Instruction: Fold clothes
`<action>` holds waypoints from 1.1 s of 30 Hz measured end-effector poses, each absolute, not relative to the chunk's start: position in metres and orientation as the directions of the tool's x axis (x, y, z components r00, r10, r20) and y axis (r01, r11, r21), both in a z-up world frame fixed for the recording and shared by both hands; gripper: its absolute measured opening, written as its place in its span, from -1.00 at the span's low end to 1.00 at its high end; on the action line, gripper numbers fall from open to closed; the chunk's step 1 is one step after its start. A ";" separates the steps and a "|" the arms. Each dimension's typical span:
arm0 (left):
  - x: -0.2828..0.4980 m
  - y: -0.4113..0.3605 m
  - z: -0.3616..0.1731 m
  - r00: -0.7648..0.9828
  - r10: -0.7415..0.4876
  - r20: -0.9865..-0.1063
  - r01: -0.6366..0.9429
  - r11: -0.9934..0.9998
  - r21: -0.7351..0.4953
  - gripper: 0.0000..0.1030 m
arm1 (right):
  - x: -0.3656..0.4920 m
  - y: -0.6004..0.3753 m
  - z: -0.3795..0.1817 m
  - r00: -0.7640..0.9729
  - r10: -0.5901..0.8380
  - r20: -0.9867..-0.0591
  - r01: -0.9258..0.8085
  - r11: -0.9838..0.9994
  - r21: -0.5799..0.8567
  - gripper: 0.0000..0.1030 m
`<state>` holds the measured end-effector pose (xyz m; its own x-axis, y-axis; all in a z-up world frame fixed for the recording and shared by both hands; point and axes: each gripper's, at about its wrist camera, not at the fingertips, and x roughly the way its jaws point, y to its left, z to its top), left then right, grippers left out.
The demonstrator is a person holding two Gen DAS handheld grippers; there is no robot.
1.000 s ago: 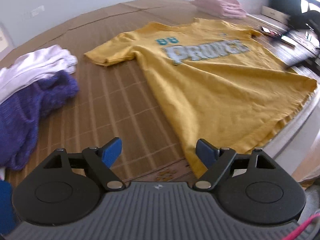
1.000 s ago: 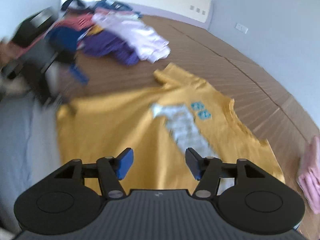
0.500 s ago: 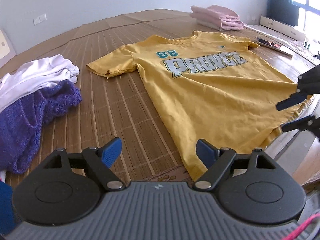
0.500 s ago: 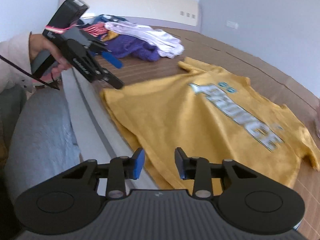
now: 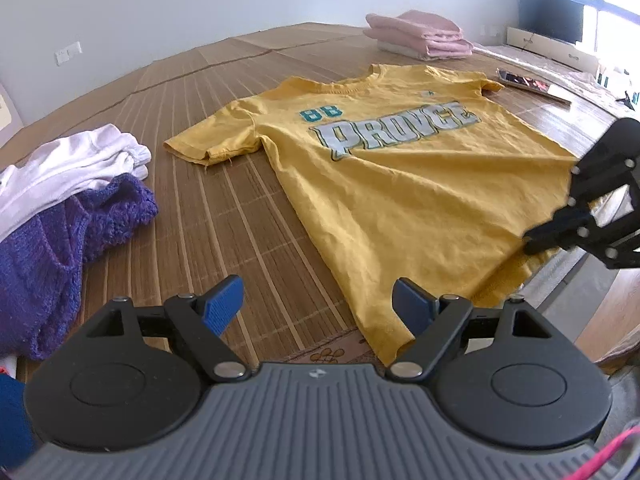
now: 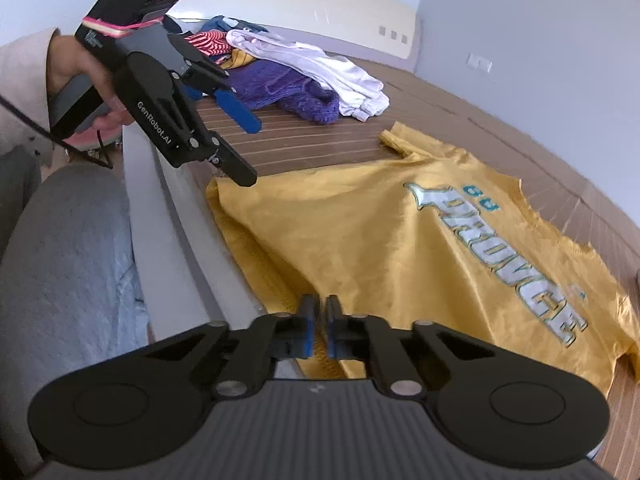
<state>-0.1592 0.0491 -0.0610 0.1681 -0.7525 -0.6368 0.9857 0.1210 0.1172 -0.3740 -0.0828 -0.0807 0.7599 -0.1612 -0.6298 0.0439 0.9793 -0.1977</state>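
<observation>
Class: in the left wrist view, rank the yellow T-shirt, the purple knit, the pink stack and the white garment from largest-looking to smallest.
1. Yellow T-shirt
2. Purple knit, partly cut off by the frame and nearer the camera
3. White garment, partly cut off
4. Pink stack, far off, so its true size is unsure

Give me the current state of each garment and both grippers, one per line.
Yellow T-shirt: spread flat, print side up, hem at the bed edge.
Right gripper: shut on the T-shirt's hem.
Left gripper: open, holding nothing, above the other hem corner.
Pink clothes: folded, stacked.
Purple knit: unfolded, heaped.
White garment: unfolded, lying on the purple knit.
</observation>
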 end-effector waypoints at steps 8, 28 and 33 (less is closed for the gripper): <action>-0.157 0.047 -0.061 0.161 -0.749 -0.642 0.987 0.113 0.116 0.66 | -0.383 -0.076 -0.077 0.775 -0.076 -0.628 0.010 0.994 -0.107 -0.95; -0.162 0.034 -0.070 0.141 -0.731 -0.667 0.989 0.071 0.132 0.66 | -0.550 -0.138 -0.062 0.545 -0.510 -0.665 0.491 0.838 -0.240 -0.36; -0.164 0.030 -0.075 0.139 -0.719 -0.681 0.989 0.065 0.133 0.66 | -0.546 -0.142 -0.072 0.535 -0.504 -0.678 0.467 0.845 -0.260 -0.56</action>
<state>-0.1643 0.0298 -0.0753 0.1393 -0.7190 -0.6809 0.9889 0.0655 0.1332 -0.5456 -0.1424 -0.0724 0.5349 -0.5040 -0.6781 0.4671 0.8452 -0.2597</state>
